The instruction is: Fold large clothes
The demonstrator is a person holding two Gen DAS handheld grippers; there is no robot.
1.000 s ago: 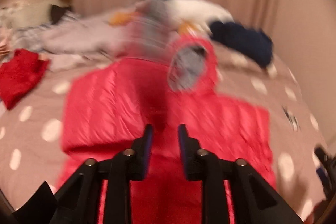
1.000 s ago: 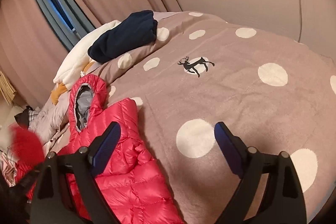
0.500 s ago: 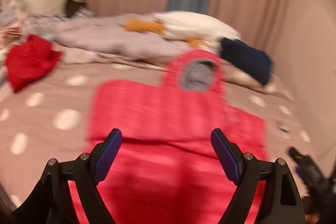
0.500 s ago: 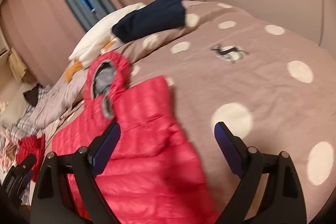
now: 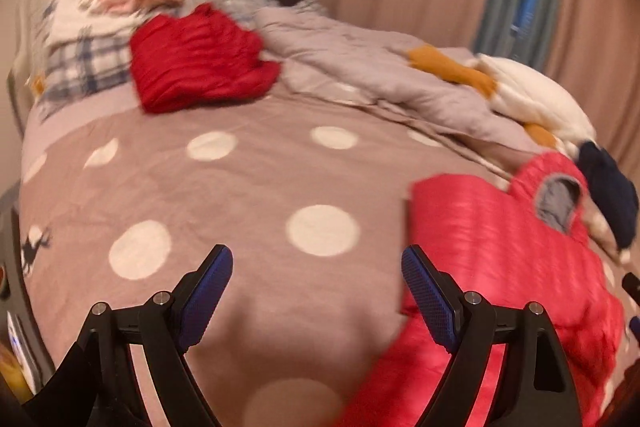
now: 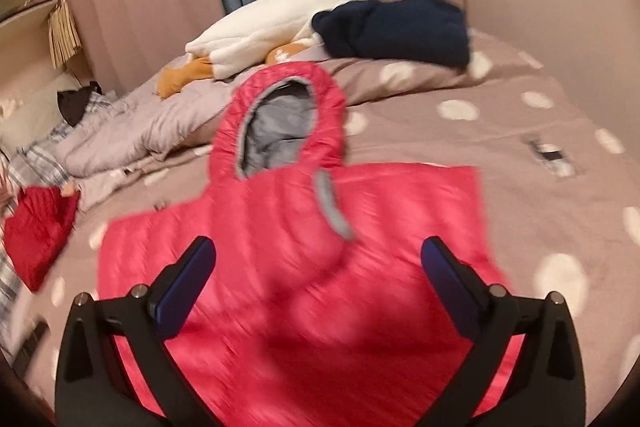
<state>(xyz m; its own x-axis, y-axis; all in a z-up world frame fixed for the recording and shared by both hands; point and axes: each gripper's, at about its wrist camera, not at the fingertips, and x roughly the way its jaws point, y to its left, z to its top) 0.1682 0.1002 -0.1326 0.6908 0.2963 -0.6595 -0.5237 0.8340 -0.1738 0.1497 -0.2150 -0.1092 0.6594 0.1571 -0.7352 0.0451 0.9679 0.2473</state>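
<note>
A pink-red hooded puffer jacket (image 6: 304,267) lies flat on the dotted bedspread (image 6: 540,211), sleeves folded in, grey-lined hood (image 6: 280,123) toward the pillows. My right gripper (image 6: 318,283) is open and empty, hovering over the jacket's middle. In the left wrist view the jacket (image 5: 512,259) lies at the right. My left gripper (image 5: 318,291) is open and empty over bare bedspread (image 5: 224,195), its right finger at the jacket's left edge.
A folded dark red garment (image 5: 200,59) lies at the far left of the bed, also in the right wrist view (image 6: 38,231). A navy garment (image 6: 396,27), white bedding (image 6: 276,23), a grey quilt (image 5: 360,67) and a plaid clothes pile (image 5: 84,63) line the far side.
My left gripper opened and swung left off the jacket toward bare bedspread. My right gripper swung left from bare bedspread to over the jacket, staying open.
</note>
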